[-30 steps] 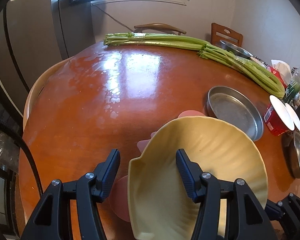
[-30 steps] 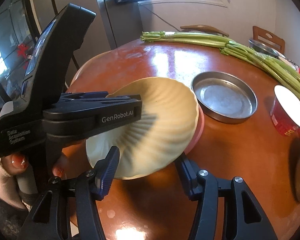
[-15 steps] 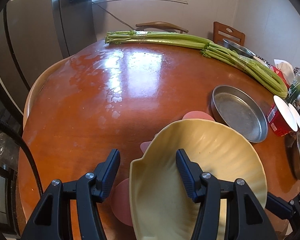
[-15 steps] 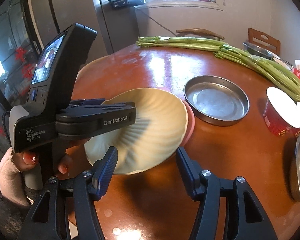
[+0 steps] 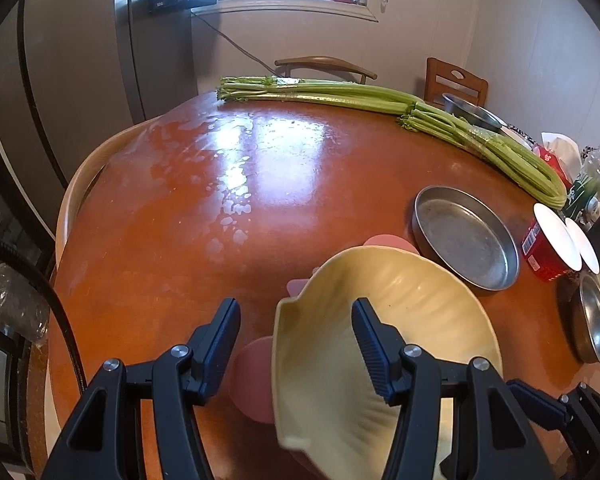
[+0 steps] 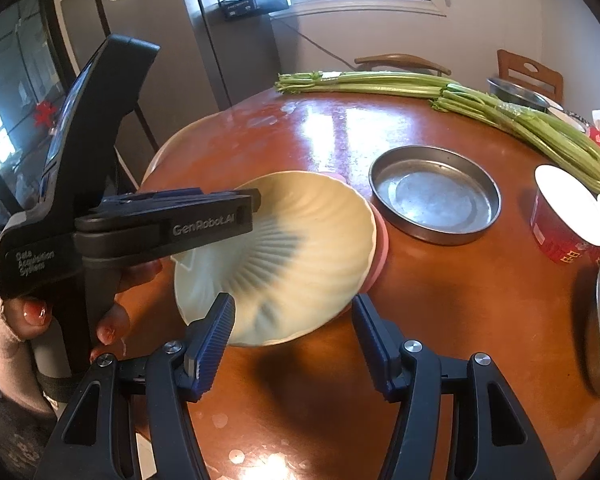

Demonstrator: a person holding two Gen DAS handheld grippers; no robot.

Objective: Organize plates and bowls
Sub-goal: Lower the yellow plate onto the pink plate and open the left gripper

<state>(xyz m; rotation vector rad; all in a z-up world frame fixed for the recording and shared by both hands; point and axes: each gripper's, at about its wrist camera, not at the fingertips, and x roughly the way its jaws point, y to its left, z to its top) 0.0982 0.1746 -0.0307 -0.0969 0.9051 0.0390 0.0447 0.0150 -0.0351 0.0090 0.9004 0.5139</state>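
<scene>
A cream shell-shaped plate (image 5: 400,320) lies on a pink plate (image 5: 252,384) on the round wooden table. My left gripper (image 5: 296,340) is open, its fingers straddling the cream plate's near left rim, one finger inside the plate and one outside. In the right wrist view the left gripper (image 6: 256,204) reaches over the cream plate (image 6: 300,256) from the left, and the pink plate (image 6: 380,244) peeks out at its right edge. My right gripper (image 6: 294,332) is open and empty, just in front of the cream plate's near rim.
A round metal pan (image 5: 464,236) sits right of the plates, also in the right wrist view (image 6: 436,196). Red cups with white lids (image 5: 548,244), a steel bowl (image 5: 596,320), celery bunches (image 5: 380,100) and another steel bowl (image 5: 472,112) line the right and far edges.
Both grippers have pulled back slightly and risen; the plates look a little farther away. The left gripper stays open around the cream plate's rim, which has not moved on the pink plate.
</scene>
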